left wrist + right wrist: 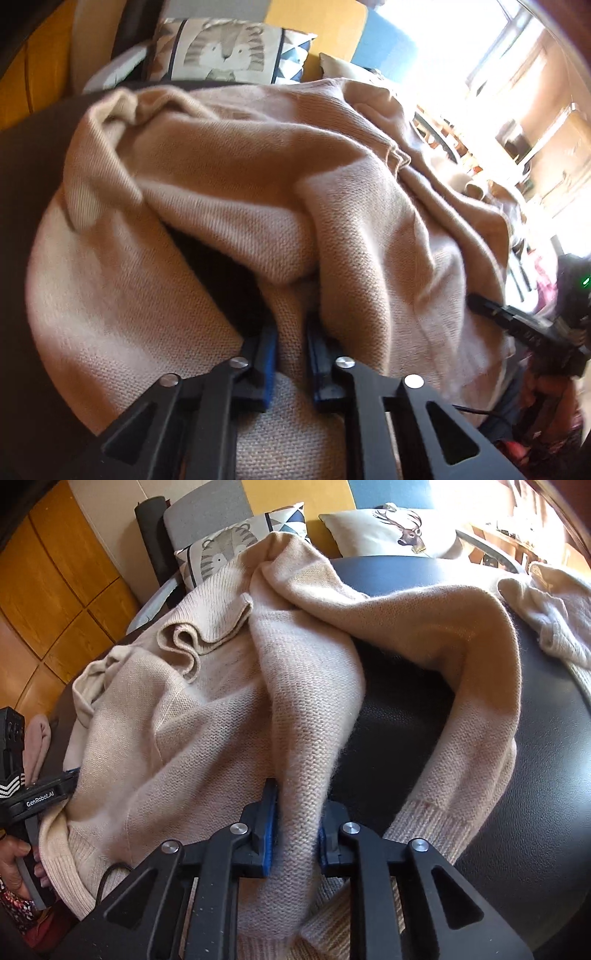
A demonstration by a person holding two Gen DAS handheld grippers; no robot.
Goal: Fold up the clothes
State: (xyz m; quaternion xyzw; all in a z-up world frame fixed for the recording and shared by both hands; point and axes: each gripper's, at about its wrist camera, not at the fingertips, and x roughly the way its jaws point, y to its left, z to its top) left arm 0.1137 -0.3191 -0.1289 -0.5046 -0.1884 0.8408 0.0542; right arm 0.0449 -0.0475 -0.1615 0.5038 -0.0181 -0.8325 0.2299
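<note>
Right wrist view: your right gripper (293,827) clamps a fold of the beige sweater (192,716) heaped on the dark table (535,775); the left gripper (291,350) pinches its near hem. It's soft, floppy knit, so grip doubled edges.

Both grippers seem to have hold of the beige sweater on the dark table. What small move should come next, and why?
Probably lift both grips a little and draw them apart. The left gripper pinches a fold of the beige sweater, and the right gripper clamps a strip of it, but the body lies bunched and one sleeve loops across the dark table. Spreading it flat seems needed before folding.
</note>
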